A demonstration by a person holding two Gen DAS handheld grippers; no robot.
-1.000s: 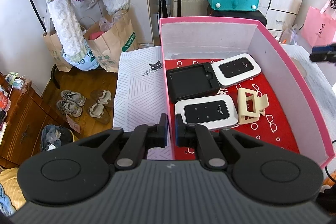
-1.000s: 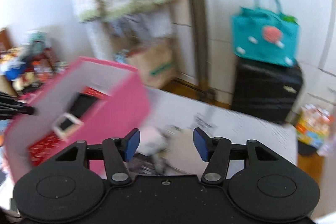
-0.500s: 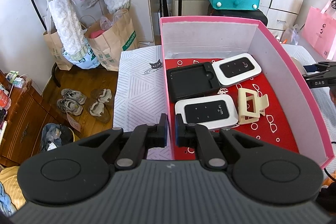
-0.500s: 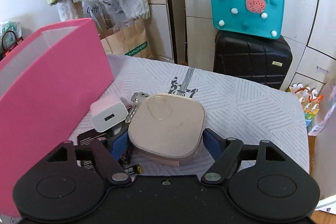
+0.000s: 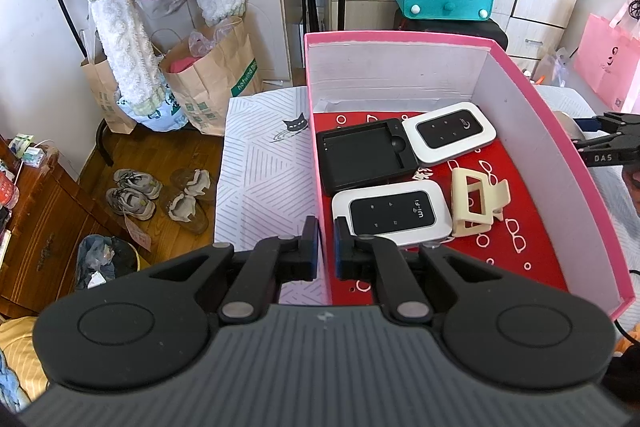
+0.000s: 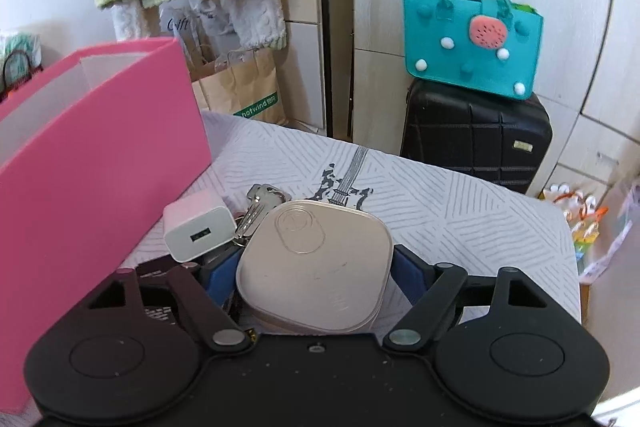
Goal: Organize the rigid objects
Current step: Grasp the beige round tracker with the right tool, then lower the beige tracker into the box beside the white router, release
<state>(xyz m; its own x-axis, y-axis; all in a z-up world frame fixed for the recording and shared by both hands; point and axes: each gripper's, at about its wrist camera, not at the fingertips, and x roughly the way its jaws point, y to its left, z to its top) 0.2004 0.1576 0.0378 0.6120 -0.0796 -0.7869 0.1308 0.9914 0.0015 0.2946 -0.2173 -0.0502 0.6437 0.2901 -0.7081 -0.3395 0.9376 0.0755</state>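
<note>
Left tongs (image 5: 327,250) clamped on pink box (image 5: 318,163) thin wall | right tongs (image 6: 310,269) spread wide, smooth rounded-square beige case (image 6: 316,263) between pads, small gaps seen | case on counter (image 6: 460,211), charger (image 6: 198,229) just beside

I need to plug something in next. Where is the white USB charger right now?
In the right wrist view, the white USB charger lies on the patterned cloth outside the pink box, close beside its wall, with the keys to its right.
</note>
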